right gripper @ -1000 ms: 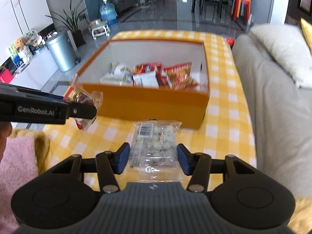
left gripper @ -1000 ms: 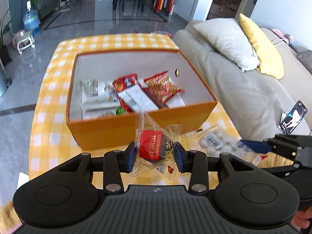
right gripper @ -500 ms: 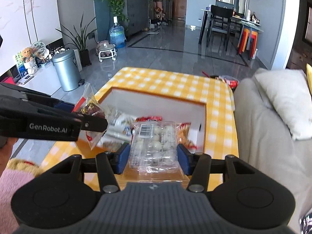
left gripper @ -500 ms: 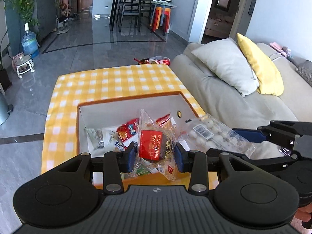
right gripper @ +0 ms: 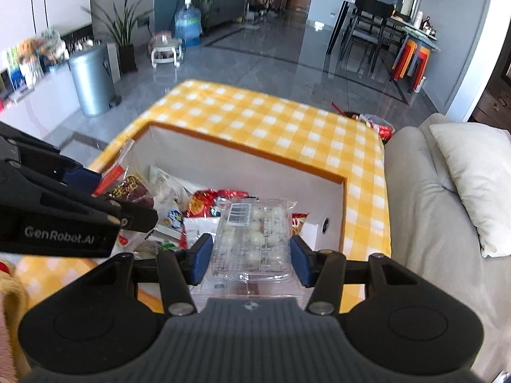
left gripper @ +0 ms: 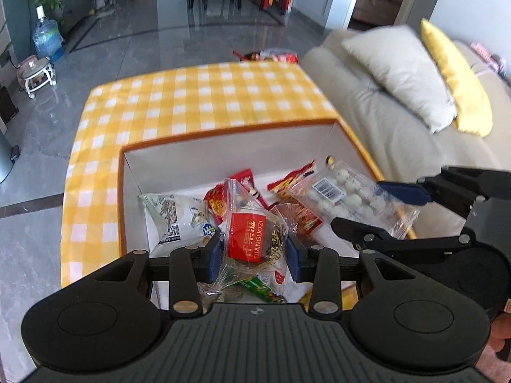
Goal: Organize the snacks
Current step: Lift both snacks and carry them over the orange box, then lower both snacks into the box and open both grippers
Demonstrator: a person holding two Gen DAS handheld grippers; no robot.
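My left gripper (left gripper: 254,255) is shut on a clear snack bag with a red label (left gripper: 252,241), held over the orange box (left gripper: 223,134). My right gripper (right gripper: 250,257) is shut on a clear pack of white balls (right gripper: 252,233), also above the box (right gripper: 255,156). In the left wrist view the right gripper (left gripper: 380,206) reaches in from the right with that pack (left gripper: 345,194). The right wrist view shows the left gripper (right gripper: 105,194) coming in from the left with its bag (right gripper: 127,185). Several snack packets (left gripper: 179,214) lie on the white floor of the box.
The box stands on a table with a yellow checked cloth (left gripper: 198,99). A grey sofa (left gripper: 392,121) with a white pillow (left gripper: 402,70) and a yellow one runs along the right. A metal bin (right gripper: 91,79) stands on the floor at the left.
Both grippers moved forward from in front of the box to above its inside, each still holding its packet. The box's near wall has dropped out of sight below the grippers.
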